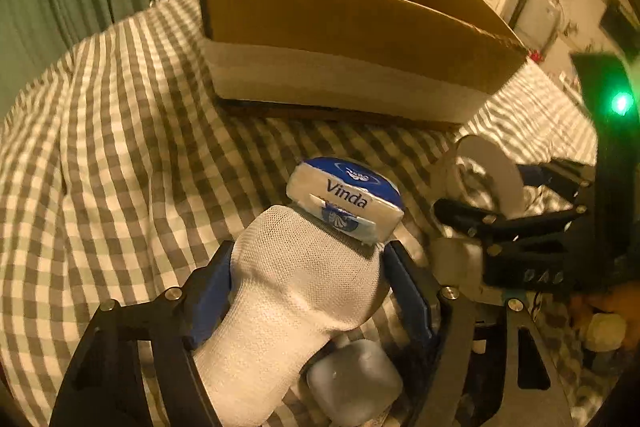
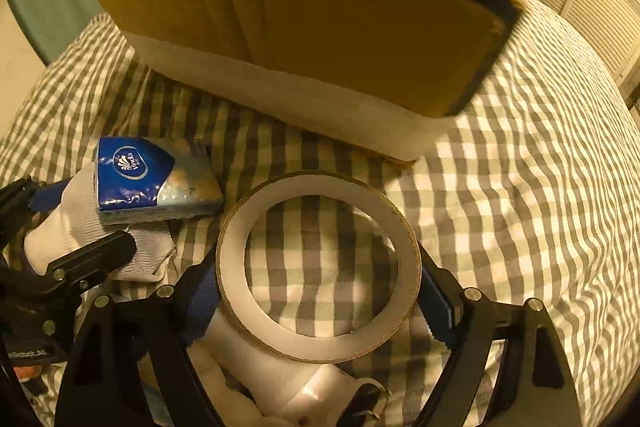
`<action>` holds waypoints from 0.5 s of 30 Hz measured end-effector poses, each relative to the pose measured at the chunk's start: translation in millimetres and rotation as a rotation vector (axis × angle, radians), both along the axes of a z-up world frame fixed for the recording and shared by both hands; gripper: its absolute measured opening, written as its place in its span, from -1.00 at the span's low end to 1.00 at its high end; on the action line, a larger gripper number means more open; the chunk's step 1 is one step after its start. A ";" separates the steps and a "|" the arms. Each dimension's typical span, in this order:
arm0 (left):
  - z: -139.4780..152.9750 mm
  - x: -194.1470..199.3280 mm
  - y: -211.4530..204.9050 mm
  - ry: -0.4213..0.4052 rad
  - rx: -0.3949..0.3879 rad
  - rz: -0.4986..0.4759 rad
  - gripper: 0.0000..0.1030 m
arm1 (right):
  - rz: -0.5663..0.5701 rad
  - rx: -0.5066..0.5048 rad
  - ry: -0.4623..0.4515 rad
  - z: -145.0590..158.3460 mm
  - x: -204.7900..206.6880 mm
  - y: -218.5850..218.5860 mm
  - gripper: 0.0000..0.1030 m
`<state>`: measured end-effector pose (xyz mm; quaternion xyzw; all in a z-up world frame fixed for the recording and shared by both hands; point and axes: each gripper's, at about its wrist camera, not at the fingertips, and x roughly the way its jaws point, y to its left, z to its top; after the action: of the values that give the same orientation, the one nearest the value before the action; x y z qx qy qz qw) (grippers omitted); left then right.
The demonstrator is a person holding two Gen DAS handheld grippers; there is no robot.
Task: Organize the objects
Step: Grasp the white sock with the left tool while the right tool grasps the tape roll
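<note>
A white sock [image 1: 296, 279] was pinched by the left gripper [image 1: 308, 267] jaws, a tape roll [image 2: 318, 267] by the right gripper [image 2: 320, 291], before the cardboard box [image 1: 352, 23]

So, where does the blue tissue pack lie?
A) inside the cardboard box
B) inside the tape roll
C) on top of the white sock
C: the tissue pack rests on the white sock that the left gripper holds.
</note>
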<state>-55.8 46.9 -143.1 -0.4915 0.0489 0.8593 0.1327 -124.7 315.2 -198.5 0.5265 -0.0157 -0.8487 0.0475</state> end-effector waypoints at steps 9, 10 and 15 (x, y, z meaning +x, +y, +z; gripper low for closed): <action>5.5 25.3 2.7 -0.005 -0.041 -0.001 0.03 | -0.093 -0.044 0.082 17.4 26.7 22.7 0.64; 9.2 29.4 -0.1 -0.007 -0.040 0.001 0.01 | -0.096 -0.052 0.085 19.7 29.3 25.0 0.64; 21.7 48.3 -9.1 -0.036 -0.060 0.058 -0.02 | -0.091 -0.051 0.127 53.2 61.1 36.0 0.64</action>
<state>-7.5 37.8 -121.4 -0.5118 0.0579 0.8520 0.0938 -63.6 351.2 -145.3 0.4692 -0.0580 -0.8809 0.0233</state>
